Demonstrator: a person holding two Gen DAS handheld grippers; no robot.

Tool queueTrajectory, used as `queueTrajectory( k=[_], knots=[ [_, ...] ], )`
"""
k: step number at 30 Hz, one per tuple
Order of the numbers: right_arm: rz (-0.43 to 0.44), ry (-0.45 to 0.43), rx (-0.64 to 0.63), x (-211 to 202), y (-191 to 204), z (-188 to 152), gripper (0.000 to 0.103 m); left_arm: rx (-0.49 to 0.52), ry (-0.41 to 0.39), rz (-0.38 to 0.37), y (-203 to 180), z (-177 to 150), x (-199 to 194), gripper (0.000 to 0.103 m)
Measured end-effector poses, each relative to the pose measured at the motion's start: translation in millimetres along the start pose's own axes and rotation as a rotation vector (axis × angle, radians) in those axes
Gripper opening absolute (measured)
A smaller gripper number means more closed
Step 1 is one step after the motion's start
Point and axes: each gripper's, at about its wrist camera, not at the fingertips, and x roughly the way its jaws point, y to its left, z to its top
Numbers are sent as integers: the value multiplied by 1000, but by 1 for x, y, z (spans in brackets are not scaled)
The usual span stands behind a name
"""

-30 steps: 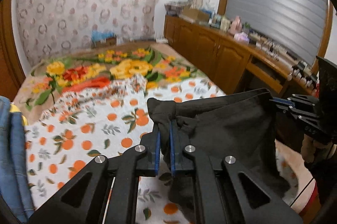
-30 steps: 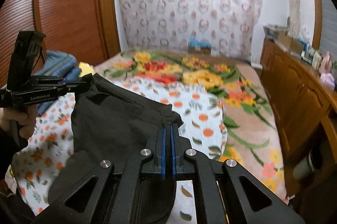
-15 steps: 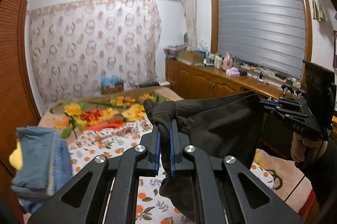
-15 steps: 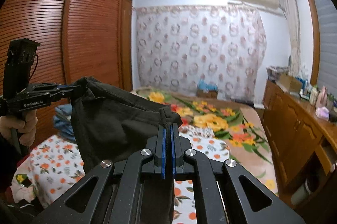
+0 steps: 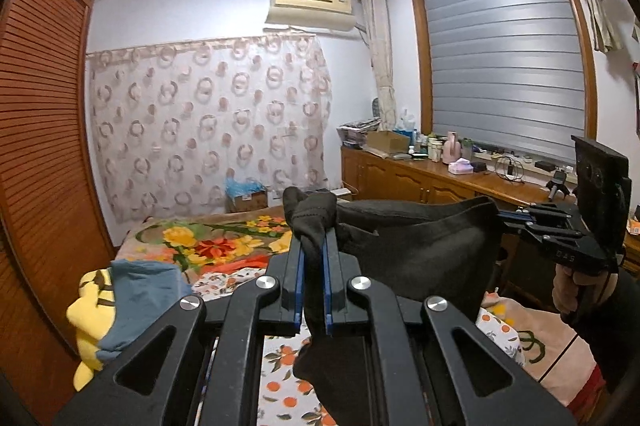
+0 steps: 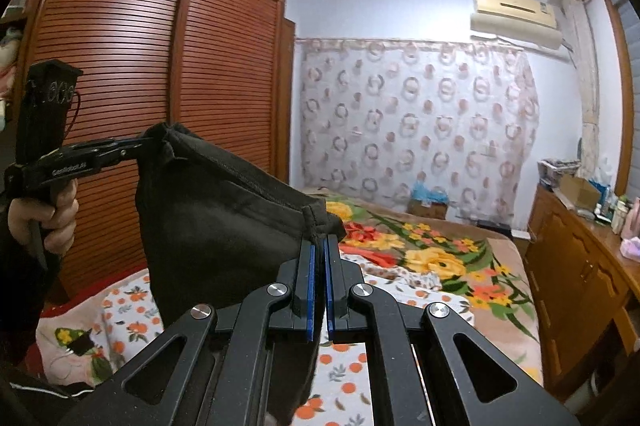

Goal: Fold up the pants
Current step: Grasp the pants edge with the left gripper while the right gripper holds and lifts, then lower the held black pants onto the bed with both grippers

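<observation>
The black pants (image 5: 420,258) hang stretched in the air between both grippers, high above the bed. My left gripper (image 5: 312,246) is shut on a bunched corner of the top edge, and the fabric drops down between its fingers. In the left wrist view my right gripper (image 5: 505,216) clamps the other corner, with a hand (image 5: 572,286) on its grip. The right wrist view shows my right gripper (image 6: 319,246) shut on the pants (image 6: 220,218). There my left gripper (image 6: 138,145) pinches the far corner at upper left. The lower part of the pants is hidden behind the grippers.
Below lies a bed with a floral blanket (image 5: 208,242) and an orange-print sheet (image 5: 288,374). A pile of blue and yellow cloth (image 5: 132,298) sits at its left edge. A cluttered wooden counter (image 5: 420,182) lines the right wall, and a slatted wardrobe (image 6: 160,86) the left.
Both grippers have risen with the pants, lifting them well off the bed. The views have tilted up from the bedspread to the wall and ceiling. Both grips stay as they were.
</observation>
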Motion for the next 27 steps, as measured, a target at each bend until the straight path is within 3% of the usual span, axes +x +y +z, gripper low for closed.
queueTrajectory(
  k=[3, 7, 16, 24, 27],
  knots=[
    [9, 20, -11, 5, -9, -4, 4, -5, 20, 23, 8, -9, 7, 8],
    [21, 77, 3, 35, -26, -14, 4, -39, 106, 45, 27, -37, 55, 8],
    [-11, 276, 29, 168, -93, -63, 4, -83, 272, 119, 56, -110, 189, 8],
    [-21, 364, 76, 220, -145, -75, 4, -82, 349, 111, 58, -123, 230, 8],
    [-25, 382, 83, 227, -144, -73, 4, -83, 364, 107, 60, -125, 239, 8]
  ],
)
